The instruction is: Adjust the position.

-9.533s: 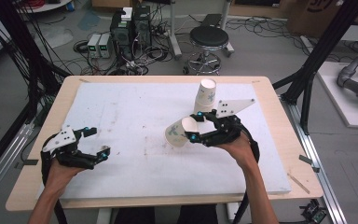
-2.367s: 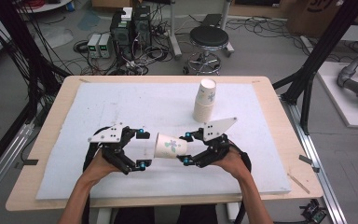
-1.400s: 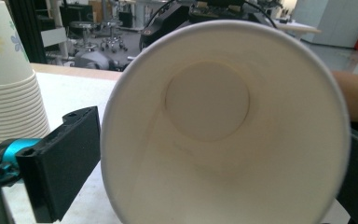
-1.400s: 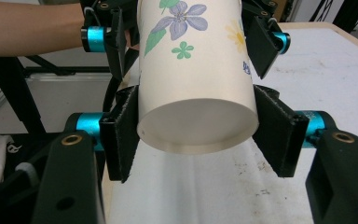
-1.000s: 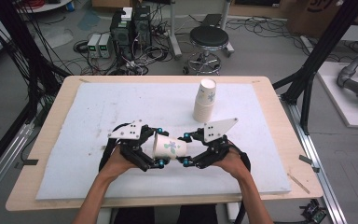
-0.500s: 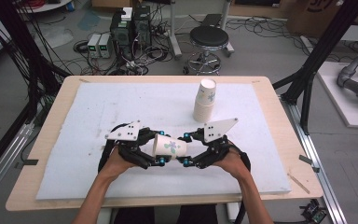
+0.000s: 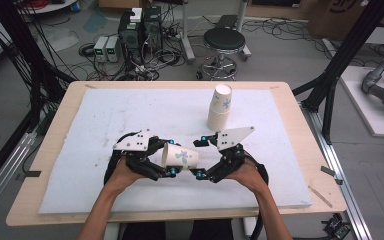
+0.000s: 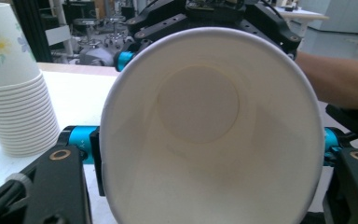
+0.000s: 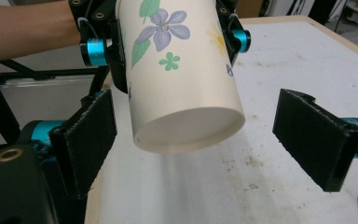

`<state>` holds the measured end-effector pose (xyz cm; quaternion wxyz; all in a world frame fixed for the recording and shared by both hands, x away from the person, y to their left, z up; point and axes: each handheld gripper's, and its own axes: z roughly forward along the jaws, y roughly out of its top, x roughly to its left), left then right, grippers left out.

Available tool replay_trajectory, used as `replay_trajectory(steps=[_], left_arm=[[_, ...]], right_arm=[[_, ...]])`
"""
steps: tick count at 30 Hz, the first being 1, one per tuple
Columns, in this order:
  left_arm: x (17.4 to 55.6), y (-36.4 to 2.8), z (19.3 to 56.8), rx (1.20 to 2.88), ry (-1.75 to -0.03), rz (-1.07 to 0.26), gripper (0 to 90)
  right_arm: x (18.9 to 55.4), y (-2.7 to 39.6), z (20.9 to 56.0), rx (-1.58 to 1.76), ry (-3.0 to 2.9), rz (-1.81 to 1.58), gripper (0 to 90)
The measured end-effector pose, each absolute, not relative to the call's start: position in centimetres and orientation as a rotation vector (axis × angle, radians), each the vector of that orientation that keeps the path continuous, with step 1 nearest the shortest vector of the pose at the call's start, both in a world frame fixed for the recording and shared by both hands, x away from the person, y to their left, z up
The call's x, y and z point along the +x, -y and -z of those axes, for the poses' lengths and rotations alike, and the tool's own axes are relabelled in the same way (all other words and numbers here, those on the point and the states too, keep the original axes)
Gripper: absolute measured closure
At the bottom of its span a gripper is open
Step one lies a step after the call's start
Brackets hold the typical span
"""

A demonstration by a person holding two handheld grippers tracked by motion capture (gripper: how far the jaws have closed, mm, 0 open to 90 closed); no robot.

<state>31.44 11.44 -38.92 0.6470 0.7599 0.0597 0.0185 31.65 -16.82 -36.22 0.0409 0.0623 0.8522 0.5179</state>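
Handover of the paper cup point(image 7: 180, 157) looks about half done, judging by how things lie: the cup hangs on its side above the near middle of the table point(image 7: 280, 90), between the two grippers, its mouth toward the left and its base toward the right. What seems left is for one side to take it fully and carry it, perhaps to the stack of cups point(image 7: 220, 107) standing upside down at the far right-centre.

The left gripper point(image 7: 162, 160) has its fingers pressed on the cup's rim end from either side; in the left gripper view the open mouth point(image 8: 209, 130) sits squarely between them. The right gripper point(image 9: 200, 140) has its fingers point(image 9: 86, 140) spread wide, flanking the cup's base without touching it.
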Motion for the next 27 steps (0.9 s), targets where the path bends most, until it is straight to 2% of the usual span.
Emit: replay_trajectory(steps=[13,27], left_arm=[[33.0,-12.7,37.4,1.932,-0.206,-0.117,31.0],[36.0,-13.0,35.3,2.245,-0.216,-0.185,31.1]], right_arm=[[30.5,18.7,36.9,0.393,-2.557,-1.543,13.3],[29.5,22.2,39.3,0.752,-2.323,-1.372,13.2]])
